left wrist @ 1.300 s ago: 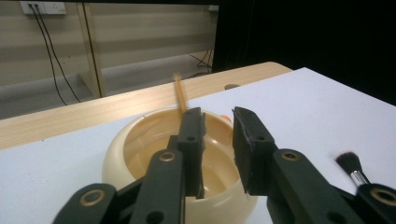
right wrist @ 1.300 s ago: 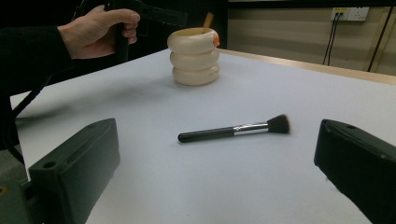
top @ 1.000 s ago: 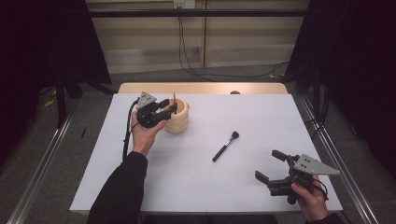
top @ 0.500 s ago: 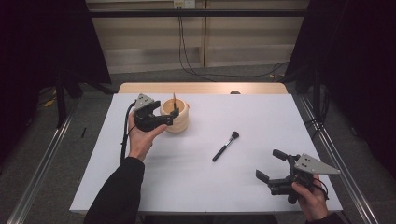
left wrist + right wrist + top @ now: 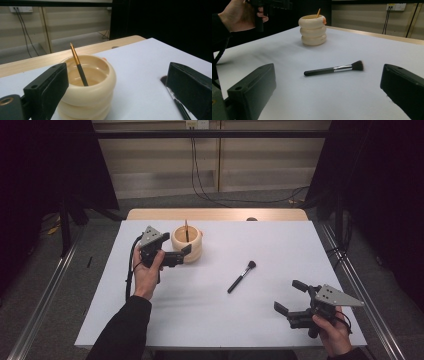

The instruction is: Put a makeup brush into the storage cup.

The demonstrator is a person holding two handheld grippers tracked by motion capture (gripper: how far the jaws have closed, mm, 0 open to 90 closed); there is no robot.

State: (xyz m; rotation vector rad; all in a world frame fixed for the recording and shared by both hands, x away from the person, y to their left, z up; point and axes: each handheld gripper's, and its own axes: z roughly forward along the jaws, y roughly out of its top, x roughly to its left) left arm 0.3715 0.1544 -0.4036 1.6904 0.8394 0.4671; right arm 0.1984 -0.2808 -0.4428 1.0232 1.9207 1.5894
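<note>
Thin brush stands in the cream holder (image 5: 187,245).
Left hand-held gripper (image 5: 182,256) just beside the holder, jaws just opened, empty; right hand-held gripper (image 5: 290,297) open, well apart.

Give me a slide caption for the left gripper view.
Open left tool facing a cream ribbed holder with a thin brush standing inside.

No text, label, brand, number or sign can be read anywhere in these pictures. The cream ribbed ring-shaped holder (image 5: 187,244), the black-handled makeup brush (image 5: 241,276) lying beside it and the white table cover (image 5: 260,310) bear no print. The white wall socket plate (image 5: 397,6) beyond the holder is plain as well.
</note>
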